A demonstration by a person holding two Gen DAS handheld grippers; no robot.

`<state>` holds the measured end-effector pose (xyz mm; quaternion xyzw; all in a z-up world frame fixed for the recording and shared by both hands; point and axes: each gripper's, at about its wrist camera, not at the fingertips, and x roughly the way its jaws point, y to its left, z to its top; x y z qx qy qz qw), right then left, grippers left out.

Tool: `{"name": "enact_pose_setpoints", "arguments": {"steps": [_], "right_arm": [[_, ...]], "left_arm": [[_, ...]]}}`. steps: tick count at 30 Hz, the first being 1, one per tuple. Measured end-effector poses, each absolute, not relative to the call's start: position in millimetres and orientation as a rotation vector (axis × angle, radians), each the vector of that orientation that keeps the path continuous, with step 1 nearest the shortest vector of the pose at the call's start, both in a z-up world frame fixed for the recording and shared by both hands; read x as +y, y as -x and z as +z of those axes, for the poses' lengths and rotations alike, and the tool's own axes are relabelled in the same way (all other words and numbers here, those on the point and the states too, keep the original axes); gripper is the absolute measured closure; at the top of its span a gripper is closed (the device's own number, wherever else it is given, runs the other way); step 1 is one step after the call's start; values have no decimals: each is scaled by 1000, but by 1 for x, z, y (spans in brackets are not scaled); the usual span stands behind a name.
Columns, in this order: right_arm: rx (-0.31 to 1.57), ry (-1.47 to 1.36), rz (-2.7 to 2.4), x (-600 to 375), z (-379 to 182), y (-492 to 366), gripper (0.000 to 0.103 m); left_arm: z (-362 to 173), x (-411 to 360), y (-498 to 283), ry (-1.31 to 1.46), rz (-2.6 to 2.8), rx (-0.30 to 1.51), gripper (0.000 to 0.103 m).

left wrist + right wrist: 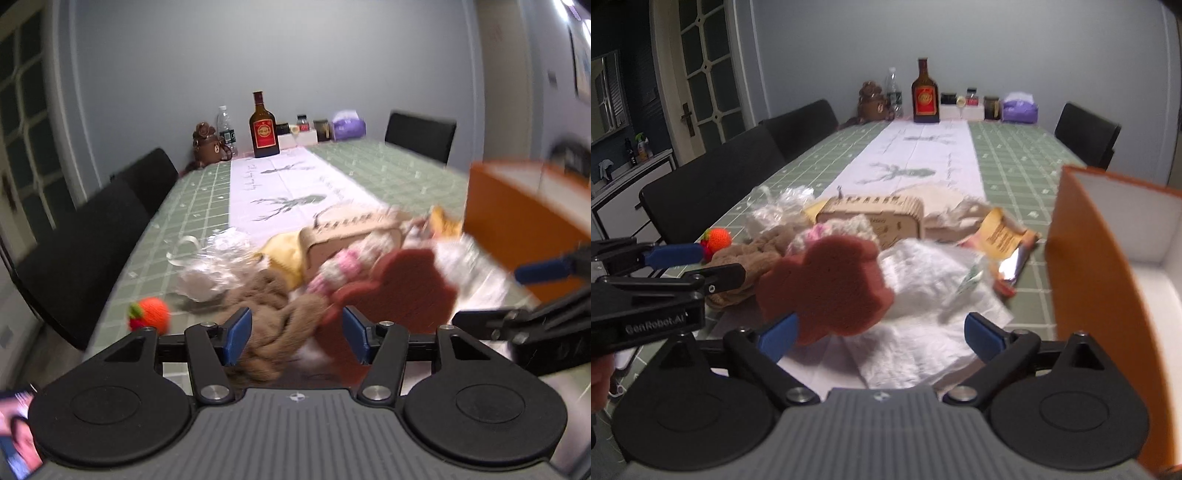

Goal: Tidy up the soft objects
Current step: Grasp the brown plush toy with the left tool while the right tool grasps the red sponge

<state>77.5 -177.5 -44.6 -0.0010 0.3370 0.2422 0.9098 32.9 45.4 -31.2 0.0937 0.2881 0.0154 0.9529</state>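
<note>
Reddish-brown foam sponge [831, 284], lobed in outline, lies beside brown knitted yarn [273, 314].

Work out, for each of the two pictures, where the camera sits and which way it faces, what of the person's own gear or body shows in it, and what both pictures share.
Left wrist view: sits on the left gripper, facing down the table over the brown knotted rope; the right gripper enters at the right edge.
Right wrist view: sits on the right gripper, facing down the table over the red sponge and white paper; the left gripper and part of a hand show at left.
Shared: sponge, wooden box, orange box, knitted strawberry, bottle.
</note>
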Motion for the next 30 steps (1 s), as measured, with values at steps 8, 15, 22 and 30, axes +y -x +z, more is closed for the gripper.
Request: {"name": "enact_pose_setpoints", "arguments": {"steps": [8,15,22,30], "right_arm": [[698,45,542,-153,-47,-106,6],[704,29,592,-135,-51,-131,6],[732,-33,646,-132,-60,-147,7],[718,-54,645,-142,-54,-123,40]], "left_arm": [[-39,55,-42,-300,53,644,19],[-63,57,-60,-395,64,709,17],[-67,61,-68,-349,72,713,19],[-74,58,-68,-322,109,717,44]]}}
